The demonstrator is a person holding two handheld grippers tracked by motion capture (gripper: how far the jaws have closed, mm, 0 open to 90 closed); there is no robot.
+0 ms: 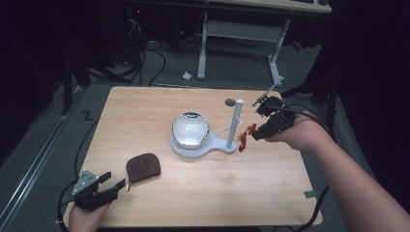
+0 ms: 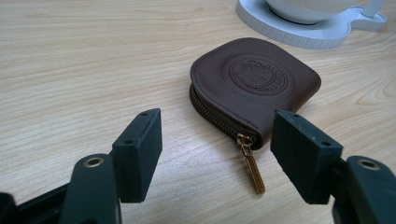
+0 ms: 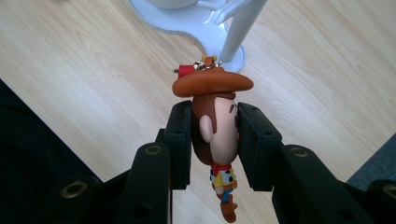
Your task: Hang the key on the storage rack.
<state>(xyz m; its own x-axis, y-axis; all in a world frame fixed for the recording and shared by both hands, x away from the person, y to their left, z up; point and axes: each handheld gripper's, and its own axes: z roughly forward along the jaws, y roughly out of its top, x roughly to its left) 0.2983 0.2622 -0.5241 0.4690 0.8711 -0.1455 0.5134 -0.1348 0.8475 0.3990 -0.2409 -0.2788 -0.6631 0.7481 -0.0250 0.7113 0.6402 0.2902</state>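
Just to the right of the white stand point(image 1: 231, 126) on the tabletop point(image 1: 270, 188), the right tool point(image 1: 258, 131) clamps a small cowboy figure keychain point(image 3: 215, 135) by its head: brown hat, tan face, yellow shirt. Its long axis runs along the jaws, the hat and metal clasp toward the stand's post, the feet back toward the hand. Well left of the stand, the left tool point(image 2: 217, 154) gapes wide, gripping nothing, just before a brown zip pouch point(image 2: 254, 84).

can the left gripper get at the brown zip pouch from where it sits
Probably yes: the left gripper has its jaws open facing the brown pouch, with bare table between them.
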